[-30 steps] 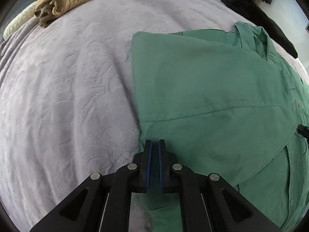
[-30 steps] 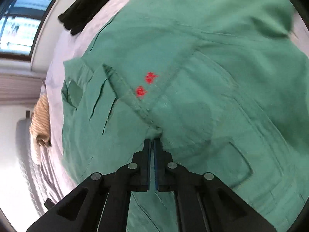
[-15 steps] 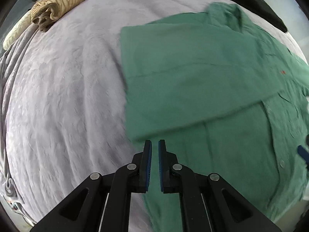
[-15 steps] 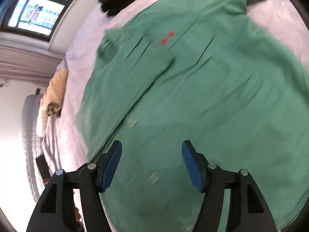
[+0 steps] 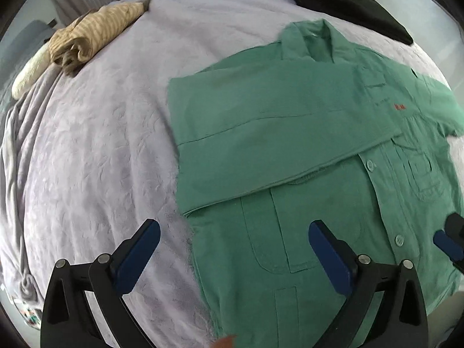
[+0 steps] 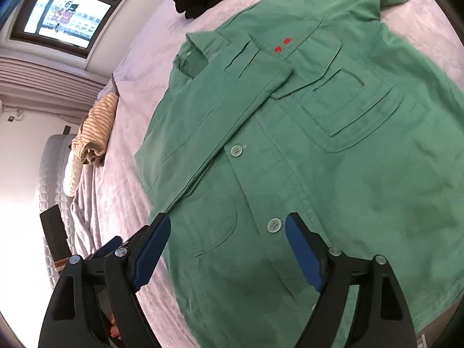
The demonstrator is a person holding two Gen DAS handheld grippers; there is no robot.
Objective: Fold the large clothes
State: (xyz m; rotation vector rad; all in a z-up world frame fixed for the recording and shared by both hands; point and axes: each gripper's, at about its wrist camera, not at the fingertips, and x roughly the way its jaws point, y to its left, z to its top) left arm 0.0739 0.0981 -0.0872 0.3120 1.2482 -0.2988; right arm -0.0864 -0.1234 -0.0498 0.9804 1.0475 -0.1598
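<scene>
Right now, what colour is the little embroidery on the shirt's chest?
Red embroidery on the green shirt; clearest in the right wrist view.

The green button-front cotton shirt runs off the bottom and right edges of the left wrist view, so its hem and far sleeve cannot be seen, and its folded-over sleeve hides the chest beneath. The small red embroidered mark on its chest is too small to read. The long black garment and the rolled tan striped cloth are partly cut off or bunched, so their kind is unclear.
</scene>
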